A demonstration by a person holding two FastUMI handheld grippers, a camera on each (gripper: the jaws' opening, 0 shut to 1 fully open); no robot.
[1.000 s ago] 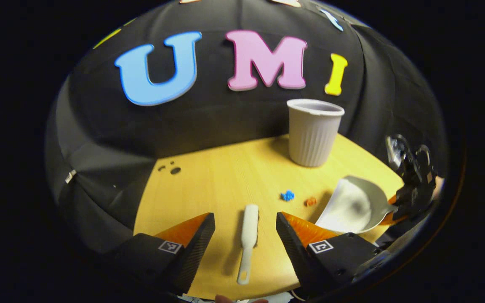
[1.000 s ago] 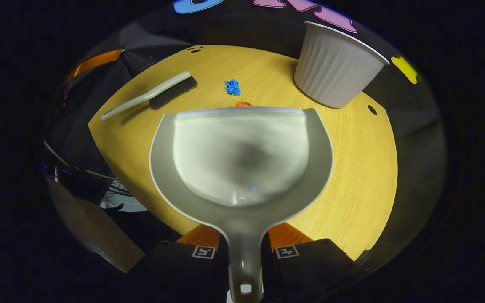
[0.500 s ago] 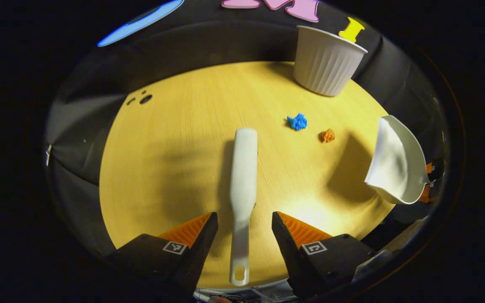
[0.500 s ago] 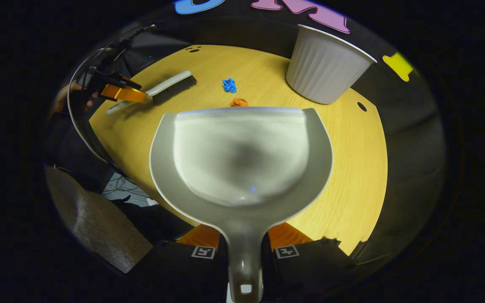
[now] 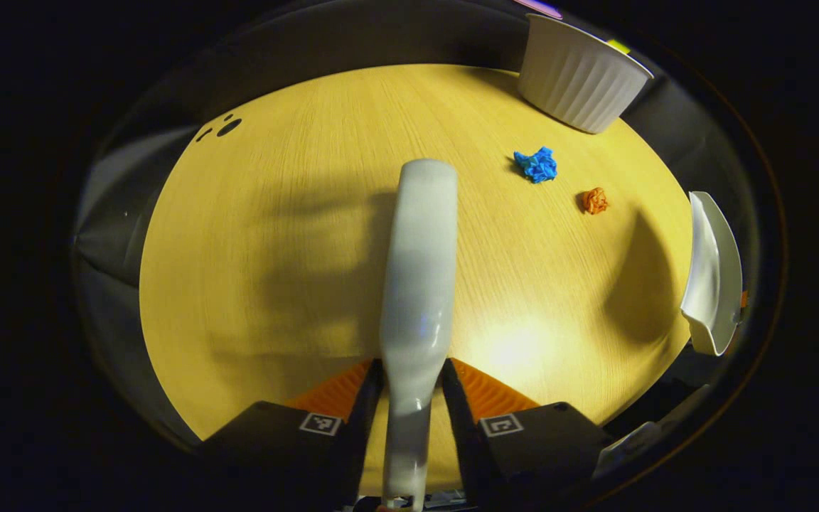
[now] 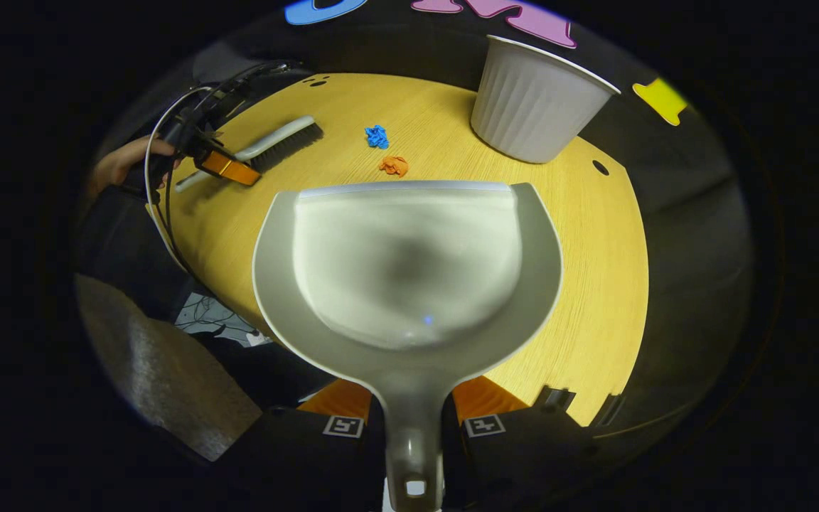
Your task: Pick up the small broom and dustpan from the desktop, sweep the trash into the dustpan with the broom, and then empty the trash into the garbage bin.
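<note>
We see the round yellow table (image 5: 274, 235) with open wood left of the broom (image 5: 418, 284) and between it and the dustpan (image 5: 714, 274), which hangs over the table's right edge in the left gripper view. The bin (image 5: 581, 71) stands near the far edge, well apart from both tools. A blue scrap (image 5: 536, 164) and an orange scrap (image 5: 594, 200) lie near each other between bin and dustpan, apart from the broom's head. Small dark holes (image 5: 223, 129) mark the far left of the table, and black cloth closes the booth behind. Our left gripper (image 5: 409, 387) has its jaws narrow, pressed on the broom's handle from both sides; half a second ago they stood wide beside it. In the right gripper view, our right gripper (image 6: 413, 419) clamps the dustpan's (image 6: 409, 270) handle, pan held level above the near edge, its lip just short of the orange scrap (image 6: 394, 166), with the blue scrap (image 6: 377, 136) beyond it. There too the left gripper (image 6: 228, 167) and a hand (image 6: 121, 163) sit at the broom's (image 6: 278, 142) handle, closer in than before; the bin (image 6: 534, 103) is at far right.
</note>
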